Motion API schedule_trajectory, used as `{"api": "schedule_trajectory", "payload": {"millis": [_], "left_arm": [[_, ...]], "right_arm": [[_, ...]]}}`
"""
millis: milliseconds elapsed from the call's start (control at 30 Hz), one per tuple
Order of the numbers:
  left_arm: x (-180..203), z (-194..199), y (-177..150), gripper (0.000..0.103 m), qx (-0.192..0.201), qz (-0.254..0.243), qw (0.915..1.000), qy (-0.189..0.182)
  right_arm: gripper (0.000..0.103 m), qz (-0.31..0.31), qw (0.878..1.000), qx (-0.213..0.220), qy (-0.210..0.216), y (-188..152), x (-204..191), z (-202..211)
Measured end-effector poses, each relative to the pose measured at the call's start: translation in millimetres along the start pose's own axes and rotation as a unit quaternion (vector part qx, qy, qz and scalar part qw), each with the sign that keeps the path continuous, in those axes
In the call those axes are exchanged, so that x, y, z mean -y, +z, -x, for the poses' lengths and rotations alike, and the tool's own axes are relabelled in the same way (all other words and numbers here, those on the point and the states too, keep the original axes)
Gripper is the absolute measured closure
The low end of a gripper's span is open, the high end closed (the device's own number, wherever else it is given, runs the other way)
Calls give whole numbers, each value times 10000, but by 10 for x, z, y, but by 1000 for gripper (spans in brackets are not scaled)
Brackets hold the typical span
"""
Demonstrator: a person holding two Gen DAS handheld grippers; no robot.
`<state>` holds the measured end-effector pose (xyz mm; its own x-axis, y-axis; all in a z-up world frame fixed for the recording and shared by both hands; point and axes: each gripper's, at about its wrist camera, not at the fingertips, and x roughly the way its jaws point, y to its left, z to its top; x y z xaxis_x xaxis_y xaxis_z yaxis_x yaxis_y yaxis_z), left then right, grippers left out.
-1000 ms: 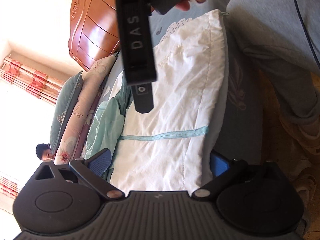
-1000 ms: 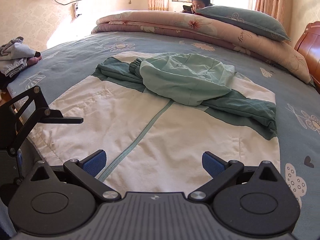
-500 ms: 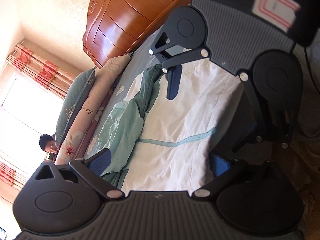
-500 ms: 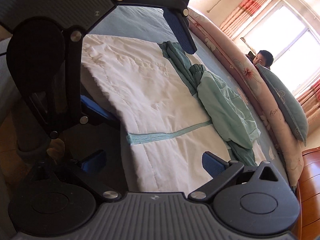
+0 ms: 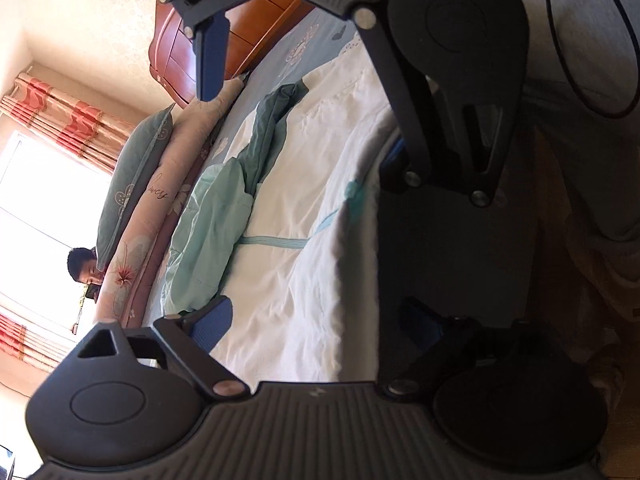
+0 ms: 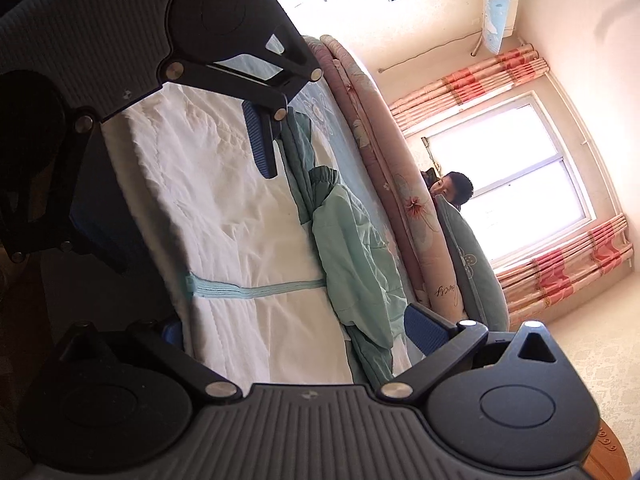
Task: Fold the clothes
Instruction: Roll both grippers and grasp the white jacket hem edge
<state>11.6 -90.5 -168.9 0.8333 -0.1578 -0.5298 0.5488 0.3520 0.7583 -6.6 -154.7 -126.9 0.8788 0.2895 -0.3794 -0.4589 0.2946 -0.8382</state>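
Note:
A white jacket (image 5: 304,280) with a teal zip (image 5: 272,242) and green sleeves lies flat on the blue bed sheet (image 5: 316,40). My left gripper (image 5: 316,324) is open, and its jaws straddle the jacket's near hem at the bed edge, one above the cloth and one in shadow below. My right gripper (image 5: 304,112) faces it from further along the same hem, also open. From the right wrist, the jacket (image 6: 208,200) and zip (image 6: 256,291) lie between the open right gripper (image 6: 298,330) and the left gripper (image 6: 180,188). Neither holds cloth.
A rolled quilt (image 6: 416,216) and a green pillow (image 6: 472,276) lie along the far side of the bed, with a person (image 6: 452,188) behind them. A wooden headboard (image 5: 180,52) stands at one end. Grey trouser legs (image 5: 580,120) are beside the near edge.
Both grippers have turned onto their sides and come down to the jacket's near hem, facing each other. A second ago the right one looked straight across the bed.

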Motion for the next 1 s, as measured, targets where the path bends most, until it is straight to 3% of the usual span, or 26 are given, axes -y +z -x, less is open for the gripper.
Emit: {"api": "schedule_trajectory", "payload": {"millis": [67,100,167,300,367,633,767,867,1000], "left_arm": [[-46,18,-6,35,-34,90,9996,-253],[-52,28,-6,39,-66,82,9994,-316],[-65,78,29,57,-92,78,9993,-342],[-164,178,131,53,45,355,9987,-371],[-167,131,153,54,-16,309,9994,-139],[-186,-7,-92,57,-711,106,9967,368],[-378,12,-272,83,-1015,579,9918,511],[-544,66,-319,84,-1050,1084,9872,523],[-585,113,-285,88,-986,1095,9874,583]], "right_arm": [[0,-43,10000,-14,28,-2,9,-9],[0,-57,10000,-26,59,-6,4,-19],[0,-62,9999,-41,96,-9,-13,-32],[0,-190,9998,-55,74,-20,20,-37],[0,-303,9995,-63,53,-28,58,-36],[0,-752,9971,-99,-32,-60,211,-33],[0,-989,9948,-221,75,-94,186,-71],[0,-1101,9930,-383,184,-134,60,-127],[3,-1210,9911,-520,170,-232,-112,-205]]}}
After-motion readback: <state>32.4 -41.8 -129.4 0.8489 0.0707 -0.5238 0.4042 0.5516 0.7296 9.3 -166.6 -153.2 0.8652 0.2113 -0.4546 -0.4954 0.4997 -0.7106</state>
